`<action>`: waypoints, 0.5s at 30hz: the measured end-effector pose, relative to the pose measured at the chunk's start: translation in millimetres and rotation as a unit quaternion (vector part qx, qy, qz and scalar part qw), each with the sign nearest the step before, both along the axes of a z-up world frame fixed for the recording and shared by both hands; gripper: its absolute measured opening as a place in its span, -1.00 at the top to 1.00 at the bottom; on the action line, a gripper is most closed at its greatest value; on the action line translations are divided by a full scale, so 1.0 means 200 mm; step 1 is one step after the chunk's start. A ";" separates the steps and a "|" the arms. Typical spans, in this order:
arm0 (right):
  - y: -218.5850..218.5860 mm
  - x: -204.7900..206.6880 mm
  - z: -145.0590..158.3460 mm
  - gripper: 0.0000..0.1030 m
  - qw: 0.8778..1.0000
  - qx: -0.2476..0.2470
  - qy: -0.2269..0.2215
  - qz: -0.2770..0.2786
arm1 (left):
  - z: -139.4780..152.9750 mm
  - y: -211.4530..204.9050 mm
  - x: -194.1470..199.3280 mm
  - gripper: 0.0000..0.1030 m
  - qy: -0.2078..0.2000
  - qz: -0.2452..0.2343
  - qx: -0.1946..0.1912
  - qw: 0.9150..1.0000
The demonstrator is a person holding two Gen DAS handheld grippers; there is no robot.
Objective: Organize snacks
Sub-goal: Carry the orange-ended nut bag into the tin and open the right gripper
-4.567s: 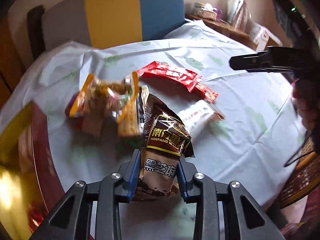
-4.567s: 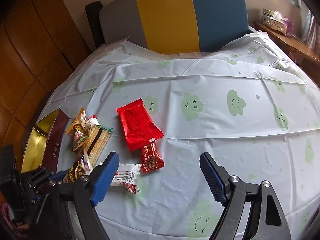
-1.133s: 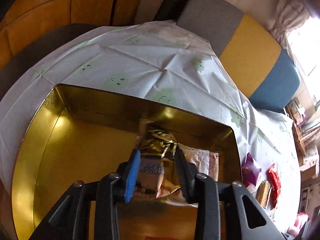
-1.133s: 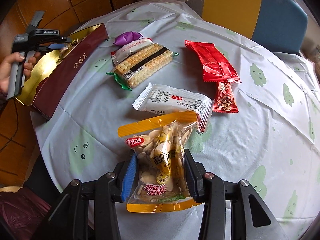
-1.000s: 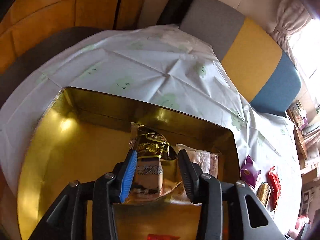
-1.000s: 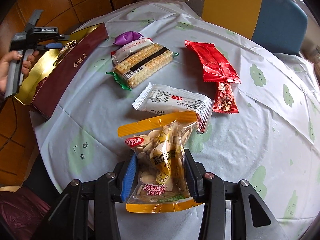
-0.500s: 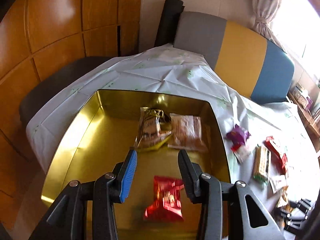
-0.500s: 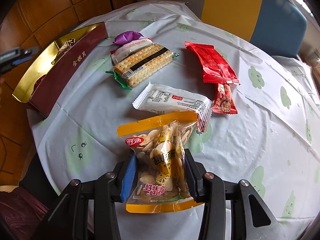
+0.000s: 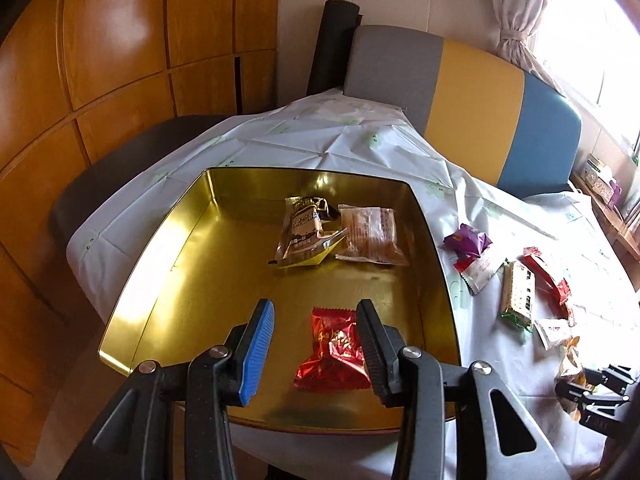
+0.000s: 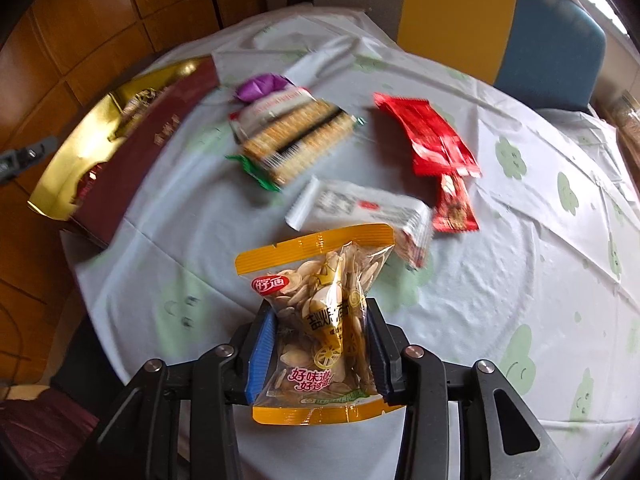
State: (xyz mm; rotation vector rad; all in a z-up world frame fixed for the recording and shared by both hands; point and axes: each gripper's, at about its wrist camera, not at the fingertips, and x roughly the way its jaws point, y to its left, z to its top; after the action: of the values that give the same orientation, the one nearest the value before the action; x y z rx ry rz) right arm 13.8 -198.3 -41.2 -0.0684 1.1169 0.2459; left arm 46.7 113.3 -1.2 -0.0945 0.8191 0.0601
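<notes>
Left gripper (image 9: 316,344): my jaws stand apart with nothing between them, hanging above the near end of the gold box (image 9: 168,240).
Right gripper (image 10: 320,354): I have it clamped on the seed bag (image 10: 320,308), a clear pouch with yellow bands at top and bottom, held upright over the near edge of the tablecloth (image 10: 500,280), well to the right of the gold box.
Gold box: it sits on the tablecloth at the table's left edge; its outer wall is dark red in my right view.
Inside the gold box: a brown sesame packet (image 9: 302,232) lies at the far end, touching a pale pastry packet (image 9: 370,234) on its right; a red foil packet (image 9: 334,350) lies at the near end, under my left gripper.
Just right of the gold box: a purple packet (image 10: 260,86) and, beside it, a cracker pack (image 10: 296,142) with a white packet (image 9: 478,272) partly on it.
Farther right of the gold box: a long red packet (image 10: 430,136), with a small red packet (image 10: 454,204) touching its near end.
Between the cracker pack and my seed bag: a white wafer packet (image 10: 360,210), lying flat.
Behind the table, beyond the gold box: a chair back (image 9: 460,96) in grey, yellow and blue.
</notes>
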 end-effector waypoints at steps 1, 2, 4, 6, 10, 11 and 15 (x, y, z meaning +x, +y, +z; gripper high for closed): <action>0.02 0.01 0.03 0.18 1.000 0.007 -0.004 0.005 | 0.00 0.01 0.00 0.16 0.000 0.001 -0.002 1.000; 0.05 0.01 0.05 0.18 1.000 0.012 -0.009 0.009 | -0.01 0.01 -0.01 0.16 0.002 0.002 -0.003 1.000; 0.10 0.03 0.10 0.18 0.999 0.025 -0.015 0.022 | -0.01 0.03 -0.01 0.16 0.004 0.005 -0.006 1.000; 0.17 0.05 0.13 0.18 0.998 0.038 -0.018 0.036 | -0.02 0.04 -0.02 0.16 0.005 0.009 -0.008 1.000; 0.35 0.11 0.21 0.18 0.995 0.059 -0.030 0.072 | -0.02 0.10 -0.04 0.16 0.002 0.025 -0.013 1.000; 0.40 0.13 0.23 0.18 0.994 0.065 -0.032 0.079 | -0.03 0.12 -0.04 0.16 0.002 0.028 -0.014 0.999; 0.61 0.23 0.29 0.17 0.990 0.082 -0.041 0.106 | -0.03 0.19 -0.06 0.16 0.002 0.044 -0.021 0.999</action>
State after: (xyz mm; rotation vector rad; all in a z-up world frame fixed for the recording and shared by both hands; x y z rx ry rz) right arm 60.6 -76.6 17.5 -0.0508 1.0034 0.5195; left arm 34.6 150.4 -7.6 -0.1690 0.8193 0.1258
